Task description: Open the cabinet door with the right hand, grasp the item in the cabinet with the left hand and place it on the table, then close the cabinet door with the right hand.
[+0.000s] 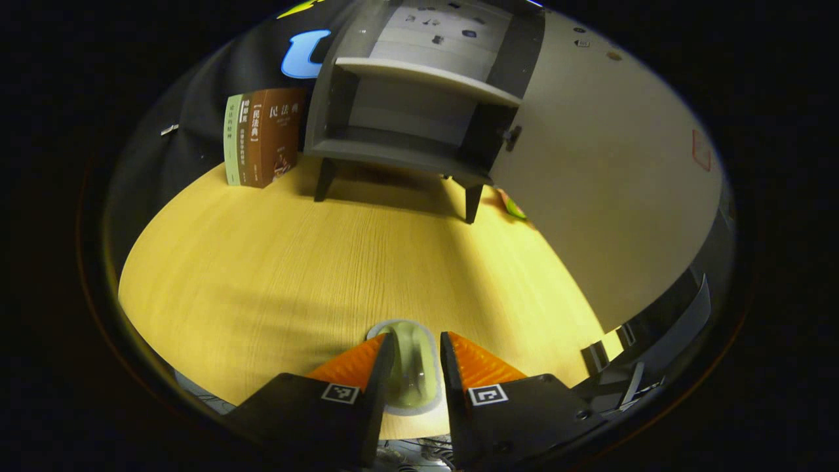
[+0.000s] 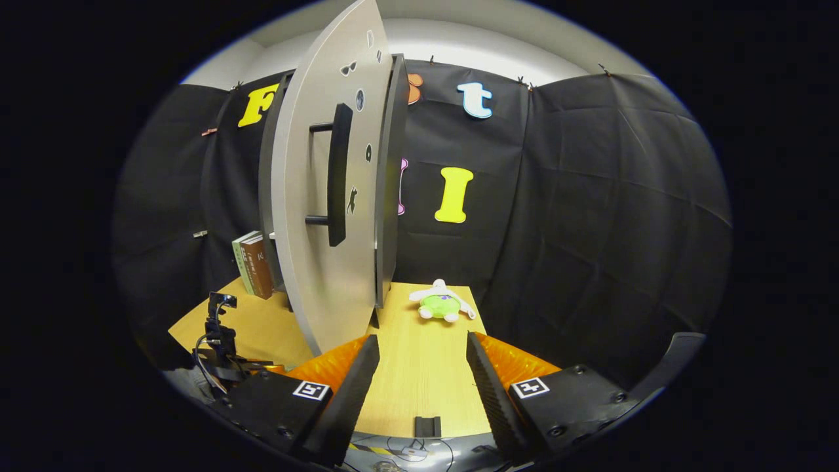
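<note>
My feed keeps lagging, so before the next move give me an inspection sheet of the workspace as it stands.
Surface: wooden table, bare in front of the cabinet.
Job's things: grey cabinet on legs, shelves bare; door swung wide open, bar handle free; pale, rounded item low over the table's near edge, between the left tongs.
Clutter: books upright left of the cabinet; green and white plush toy on the table right of the door.
Grippers: left tongs closed on the item; right tongs open, holding nothing, short of the door.
Cables: wires by a small black stand at the table's left edge.
Surroundings: black cloth wall.
</note>
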A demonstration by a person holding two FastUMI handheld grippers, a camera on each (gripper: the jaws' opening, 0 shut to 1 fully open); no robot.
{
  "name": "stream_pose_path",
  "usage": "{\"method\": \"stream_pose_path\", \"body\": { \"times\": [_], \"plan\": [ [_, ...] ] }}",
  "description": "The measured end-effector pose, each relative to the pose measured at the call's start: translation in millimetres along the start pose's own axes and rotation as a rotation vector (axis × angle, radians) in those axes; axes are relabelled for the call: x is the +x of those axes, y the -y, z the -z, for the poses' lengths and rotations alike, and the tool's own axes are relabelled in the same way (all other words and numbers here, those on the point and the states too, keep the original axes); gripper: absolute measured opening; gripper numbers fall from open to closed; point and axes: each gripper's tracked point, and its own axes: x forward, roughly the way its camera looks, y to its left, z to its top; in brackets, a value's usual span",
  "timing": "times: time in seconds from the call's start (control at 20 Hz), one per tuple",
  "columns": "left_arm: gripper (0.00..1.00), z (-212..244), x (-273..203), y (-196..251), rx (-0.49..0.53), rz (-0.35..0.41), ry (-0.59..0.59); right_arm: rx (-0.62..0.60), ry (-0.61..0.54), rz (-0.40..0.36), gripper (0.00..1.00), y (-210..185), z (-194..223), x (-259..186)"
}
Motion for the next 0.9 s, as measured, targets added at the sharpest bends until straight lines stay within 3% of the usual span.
{"method": "stream_pose_path", "body": {
  "times": [0.15,0.35,0.45,0.5,0.65,0.7,0.9],
  "plan": [
    [0.47,-50,-65,13,0.052,0.017,0.145,0.036,0.064,-0.051,0.85,-15,-20,-11],
    [0.50,-116,-176,50,0.135,0.095,0.360,0.081,0.154,-0.114,0.85,-36,-46,-19],
    [0.60,-145,-225,58,0.191,0.094,0.452,0.080,0.182,-0.145,0.85,-47,-53,-21],
    [0.57,-158,-245,63,0.216,0.084,0.504,0.080,0.199,-0.162,0.85,-52,-59,-20],
    [0.60,-189,-284,84,0.233,0.105,0.601,0.094,0.227,-0.206,0.85,-58,-73,-10],
    [0.63,-200,-294,91,0.240,0.108,0.634,0.105,0.235,-0.225,0.85,-60,-80,-4],
    [0.91,-254,-335,111,0.307,0.028,0.837,0.125,0.257,-0.313,0.84,-63,-93,15]
  ]
}}
